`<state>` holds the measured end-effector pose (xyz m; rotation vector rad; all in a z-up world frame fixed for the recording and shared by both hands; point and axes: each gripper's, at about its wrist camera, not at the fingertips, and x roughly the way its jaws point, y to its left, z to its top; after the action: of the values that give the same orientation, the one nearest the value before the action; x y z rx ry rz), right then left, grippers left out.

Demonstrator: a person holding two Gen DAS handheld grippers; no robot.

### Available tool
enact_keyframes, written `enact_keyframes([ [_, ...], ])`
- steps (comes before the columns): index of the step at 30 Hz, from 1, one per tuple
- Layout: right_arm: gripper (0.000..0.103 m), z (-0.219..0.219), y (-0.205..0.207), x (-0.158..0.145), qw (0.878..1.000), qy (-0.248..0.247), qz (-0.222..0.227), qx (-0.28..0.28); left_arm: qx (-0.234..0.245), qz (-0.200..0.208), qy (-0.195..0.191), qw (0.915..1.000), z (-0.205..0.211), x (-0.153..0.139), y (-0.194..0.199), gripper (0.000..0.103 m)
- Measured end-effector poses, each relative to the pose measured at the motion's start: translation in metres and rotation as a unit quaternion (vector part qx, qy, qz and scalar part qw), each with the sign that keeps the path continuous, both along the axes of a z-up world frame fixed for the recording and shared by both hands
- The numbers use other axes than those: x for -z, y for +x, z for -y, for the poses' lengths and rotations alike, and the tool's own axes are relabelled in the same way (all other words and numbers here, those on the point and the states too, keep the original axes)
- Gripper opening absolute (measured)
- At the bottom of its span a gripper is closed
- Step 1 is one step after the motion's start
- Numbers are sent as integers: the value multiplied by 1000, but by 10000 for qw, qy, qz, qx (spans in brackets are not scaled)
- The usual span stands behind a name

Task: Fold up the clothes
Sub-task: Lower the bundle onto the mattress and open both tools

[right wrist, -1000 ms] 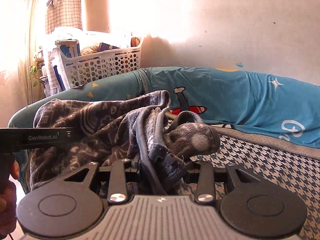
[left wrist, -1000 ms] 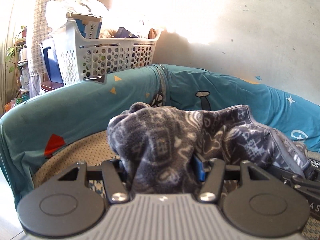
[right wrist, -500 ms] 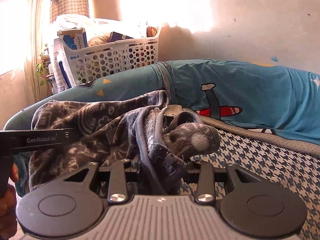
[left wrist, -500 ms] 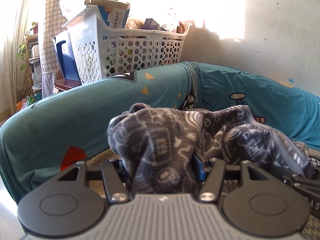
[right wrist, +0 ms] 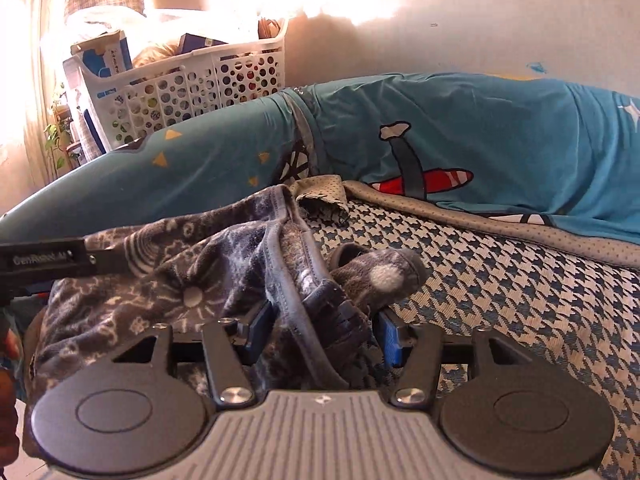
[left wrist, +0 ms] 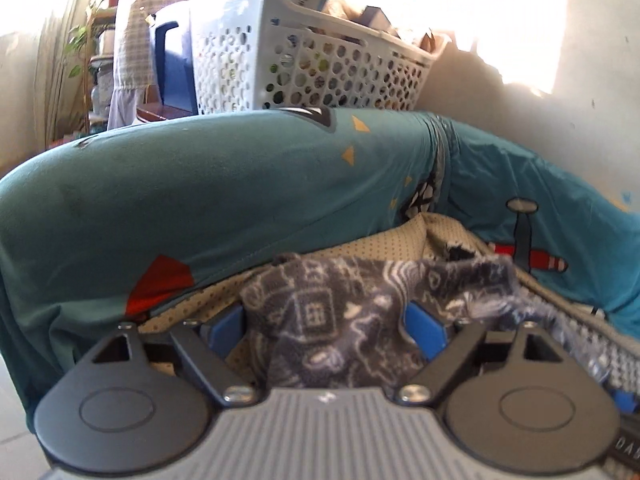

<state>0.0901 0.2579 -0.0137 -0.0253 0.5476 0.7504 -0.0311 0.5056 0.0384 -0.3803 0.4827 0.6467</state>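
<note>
Opening left hand-held gripper (left wrist: pixel 326 328) and right hand-held gripper (right wrist: pixel 324 330), jaws slack around bunched grey patterned fleece garment (right wrist: pixel 160 280), houndstooth mattress (right wrist: pixel 500 280)

Strong sunlight washes out the pale plaster wall (right wrist: pixel 460 16) at twelve o'clock, leaving a hard-edged bright patch above a warm shadow. Below it runs a long teal cover (right wrist: pixel 500 140) printed with small yellow triangles and a red aeroplane — it bulges like a bolster along the bed's far edge. At five o'clock lies a blue-and-white houndstooth mat (right wrist: pixel 520 300). At eleven o'clock a white perforated basket (left wrist: pixel 320 68) stands crammed with boxes, beside checked curtains (left wrist: pixel 132 40) and a leafy plant (left wrist: pixel 80 48).
</note>
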Motion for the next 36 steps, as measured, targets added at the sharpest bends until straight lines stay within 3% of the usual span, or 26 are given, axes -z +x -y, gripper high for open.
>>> enact_keyframes([
  [5, 55, 29, -6, -18, 9994, 192, 200, 209, -326, 502, -133, 9981, -10, -20, -23, 94],
  [9, 54, 33, -22, -31, 9985, 369, 295, -292, -105, 690, -266, 9972, -9, -26, -25, 94],
  [16, 42, 1, -47, -20, 9938, 201, 218, -1075, 520, 283, -160, 9981, 6, -11, 1, 94],
  [20, 42, -18, -57, 2, 9905, -304, 343, -1299, 613, -81, -65, 9981, 4, 6, 16, 94],
  [22, 39, -24, -57, 16, 9889, -593, 380, -1308, 496, -224, -196, 9983, -6, 17, 20, 94],
  [29, 37, -17, -46, 29, 9906, -499, 139, -1268, 343, -85, -670, 9971, -31, 29, 18, 96],
  [33, 37, -12, -46, 29, 9911, -684, 137, -1133, 2, -89, -1148, 9934, -52, 40, 15, 101],
  [35, 37, -6, -46, 28, 9921, -702, 63, -1036, -155, -62, -1658, 9860, -66, 50, 10, 103],
  [36, 37, -3, -47, 26, 9926, -653, 81, -1022, -161, 40, -1721, 9849, -68, 50, 6, 102],
])
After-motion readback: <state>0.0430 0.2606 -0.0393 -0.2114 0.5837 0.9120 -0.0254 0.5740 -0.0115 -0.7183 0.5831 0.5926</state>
